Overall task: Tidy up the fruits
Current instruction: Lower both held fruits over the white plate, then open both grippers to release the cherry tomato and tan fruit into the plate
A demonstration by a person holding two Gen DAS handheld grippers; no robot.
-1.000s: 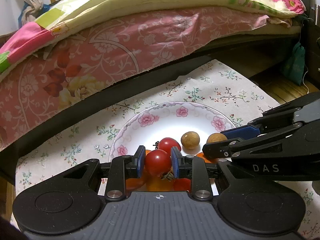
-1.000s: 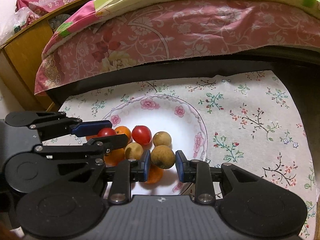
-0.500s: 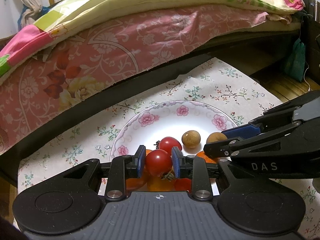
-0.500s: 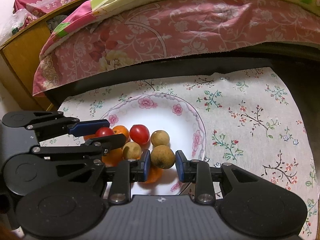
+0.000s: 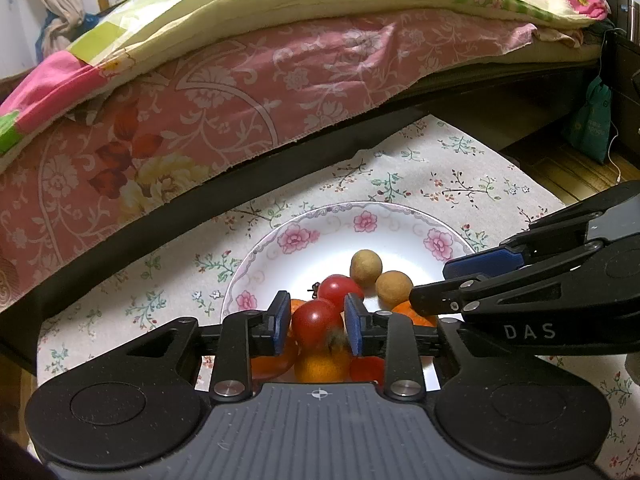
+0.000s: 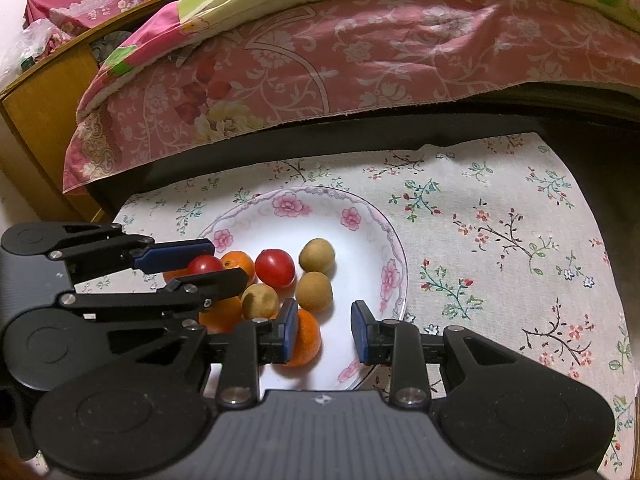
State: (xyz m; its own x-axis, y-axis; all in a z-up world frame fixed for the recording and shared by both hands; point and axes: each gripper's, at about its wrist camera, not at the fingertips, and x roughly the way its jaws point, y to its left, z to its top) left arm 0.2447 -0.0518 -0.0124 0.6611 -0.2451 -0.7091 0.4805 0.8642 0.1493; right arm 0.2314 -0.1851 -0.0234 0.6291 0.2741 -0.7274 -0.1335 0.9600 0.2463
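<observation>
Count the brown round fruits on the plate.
3, all on the plate: far brown fruit, near brown fruit right in front of it, left brown fruit beside them. More may be hidden.

Both cameras ride low on their grippers and look forward along the fingers toward the white round plate with pink flowers on its rim. The left wrist view sits close over the plate's near-left edge, facing across it to the pink floral bedspread behind. The right wrist view hangs close over the plate's near-right edge, angled slightly left, the same bedspread beyond the plate. Both views share the plate, the flower-printed cream cloth under it, and the bedspread; each also catches the other gripper beside the plate.
</observation>
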